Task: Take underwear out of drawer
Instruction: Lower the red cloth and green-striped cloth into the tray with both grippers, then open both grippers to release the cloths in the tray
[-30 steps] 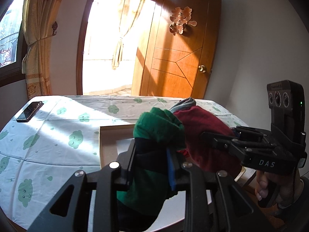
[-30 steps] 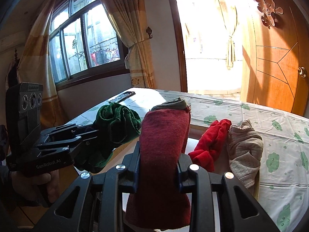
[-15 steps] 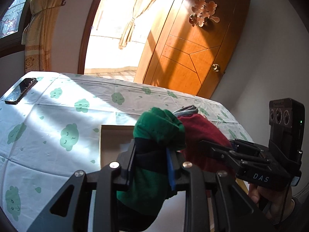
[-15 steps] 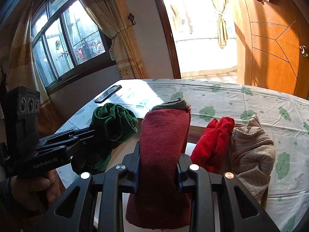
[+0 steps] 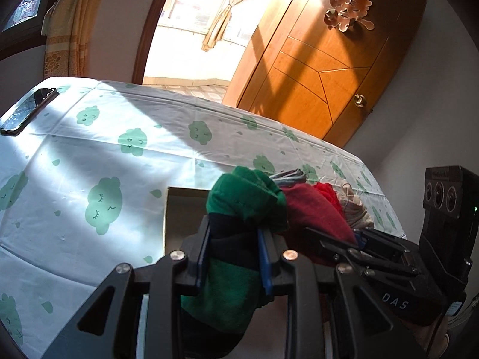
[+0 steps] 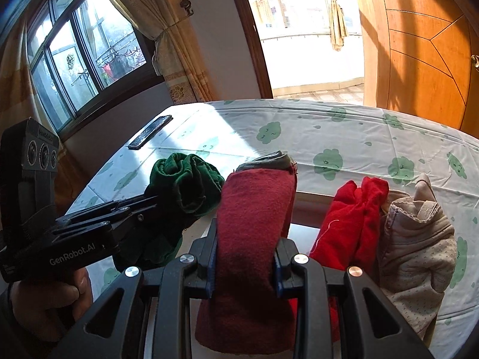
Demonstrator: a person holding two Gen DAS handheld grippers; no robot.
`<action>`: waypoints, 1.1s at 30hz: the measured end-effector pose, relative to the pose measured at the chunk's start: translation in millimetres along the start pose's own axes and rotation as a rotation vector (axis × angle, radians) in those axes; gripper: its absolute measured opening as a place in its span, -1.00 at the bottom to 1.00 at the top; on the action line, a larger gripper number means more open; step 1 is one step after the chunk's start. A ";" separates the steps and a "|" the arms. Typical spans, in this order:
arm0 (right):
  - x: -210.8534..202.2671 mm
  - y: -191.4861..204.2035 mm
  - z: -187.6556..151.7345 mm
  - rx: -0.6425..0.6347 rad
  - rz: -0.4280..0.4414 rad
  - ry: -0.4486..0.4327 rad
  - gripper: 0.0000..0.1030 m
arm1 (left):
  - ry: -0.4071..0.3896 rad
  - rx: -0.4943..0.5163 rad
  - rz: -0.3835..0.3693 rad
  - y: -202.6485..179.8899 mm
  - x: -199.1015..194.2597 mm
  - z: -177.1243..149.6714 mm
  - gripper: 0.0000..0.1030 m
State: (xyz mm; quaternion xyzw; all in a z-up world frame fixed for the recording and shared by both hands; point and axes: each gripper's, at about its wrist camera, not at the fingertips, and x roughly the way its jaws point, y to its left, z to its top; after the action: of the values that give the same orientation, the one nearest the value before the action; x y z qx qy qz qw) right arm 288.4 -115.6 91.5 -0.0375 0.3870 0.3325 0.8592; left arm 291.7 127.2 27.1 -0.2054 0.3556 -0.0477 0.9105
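In the left wrist view my left gripper (image 5: 235, 239) is shut on a rolled green underwear (image 5: 245, 200), held above a shallow open drawer box (image 5: 179, 200). To its right my right gripper (image 5: 353, 239) is shut on a dark red underwear (image 5: 311, 212). In the right wrist view the dark red underwear (image 6: 254, 209) stands pinched between the pads of the right gripper (image 6: 245, 251). The left gripper (image 6: 149, 209) holds the green underwear (image 6: 185, 182) to its left. A bright red piece (image 6: 356, 218) and a beige piece (image 6: 419, 248) lean in the drawer (image 6: 311, 206) on the right.
The drawer box rests on a table with a white cloth printed with green clouds (image 5: 104, 149). A dark phone (image 5: 27, 110) lies at the far left corner. A hand (image 6: 45, 299) grips the left tool. Behind are a window, curtains and a wooden door (image 5: 323, 68).
Both grippers have moved forward and a little down together, each still holding its garment. Both views have rolled and tipped, so the tabletop fills more of them.
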 end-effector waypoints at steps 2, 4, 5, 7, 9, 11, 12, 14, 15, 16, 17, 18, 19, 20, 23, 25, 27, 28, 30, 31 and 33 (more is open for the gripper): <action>6.1 -1.3 0.6 0.007 -0.004 0.013 -0.40 | 0.017 -0.017 0.006 4.1 7.1 1.3 -0.50; 11.7 -0.5 1.3 0.009 -0.009 0.027 -0.40 | 0.024 -0.025 0.014 5.6 11.5 2.1 -0.50; 13.9 0.2 1.7 0.004 -0.016 0.032 -0.40 | 0.028 -0.024 0.019 5.5 13.6 2.2 -0.50; 17.5 0.9 1.7 -0.002 -0.023 0.040 -0.40 | 0.034 -0.021 0.028 5.0 17.0 2.3 -0.50; 20.5 0.5 1.1 -0.005 -0.027 0.047 -0.40 | 0.044 -0.015 0.034 4.8 20.2 1.7 -0.50; 22.1 -1.1 -0.4 -0.003 -0.030 0.053 -0.40 | 0.052 -0.009 0.040 4.6 23.0 0.1 -0.50; 23.1 -1.9 -1.4 -0.002 -0.029 0.057 -0.40 | 0.059 -0.010 0.040 4.6 25.0 -0.1 -0.50; 25.0 -3.6 -3.2 -0.001 -0.030 0.062 -0.40 | 0.067 -0.022 0.036 6.7 26.8 -0.9 -0.49; 25.7 -4.3 -4.1 -0.001 -0.031 0.064 -0.40 | 0.070 -0.022 0.034 6.6 27.4 -1.4 -0.49; 26.4 -5.0 -4.9 0.001 -0.030 0.064 -0.40 | 0.072 -0.020 0.034 6.2 27.6 -1.9 -0.49; 26.6 -5.4 -5.7 0.004 -0.029 0.063 -0.40 | 0.074 -0.017 0.035 5.6 27.8 -2.1 -0.47; 27.0 -5.8 -6.6 0.005 -0.026 0.065 -0.40 | 0.075 -0.015 0.039 5.2 27.8 -2.3 -0.43; 27.9 -5.9 -7.3 0.006 -0.026 0.071 -0.38 | 0.074 -0.015 0.040 4.9 27.5 -2.3 -0.43; 28.7 -5.8 -7.9 0.006 -0.028 0.076 -0.32 | 0.073 -0.014 0.041 4.6 27.4 -2.6 -0.39; 27.1 -6.7 -9.0 0.017 -0.028 0.066 -0.08 | 0.057 -0.014 0.045 4.5 24.2 -2.2 -0.32; 24.1 -8.3 -9.2 0.031 -0.025 0.056 0.03 | 0.052 -0.011 0.041 4.5 22.1 -2.2 -0.31; 19.4 -8.9 -9.6 0.035 -0.024 0.041 0.05 | 0.034 -0.009 0.041 4.5 17.4 -2.9 -0.30; 16.3 -9.1 -10.1 0.035 -0.027 0.034 0.05 | 0.023 -0.006 0.040 4.0 14.5 -3.0 -0.28; 8.9 -9.0 -11.7 0.036 -0.027 0.019 0.08 | 0.003 0.000 0.044 2.8 8.8 -4.1 -0.23; 5.0 -8.8 -12.8 0.035 -0.027 0.012 0.12 | -0.004 0.004 0.044 2.1 6.5 -4.7 -0.23; -2.3 -7.9 -14.7 0.029 -0.035 -0.002 0.16 | -0.009 0.010 0.043 0.3 2.5 -6.8 -0.22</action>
State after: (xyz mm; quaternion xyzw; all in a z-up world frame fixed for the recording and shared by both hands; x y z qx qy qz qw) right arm 282.6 -127.8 81.3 -0.0313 0.3901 0.3119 0.8657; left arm 289.0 124.6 20.9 -0.1934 0.3557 -0.0290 0.9139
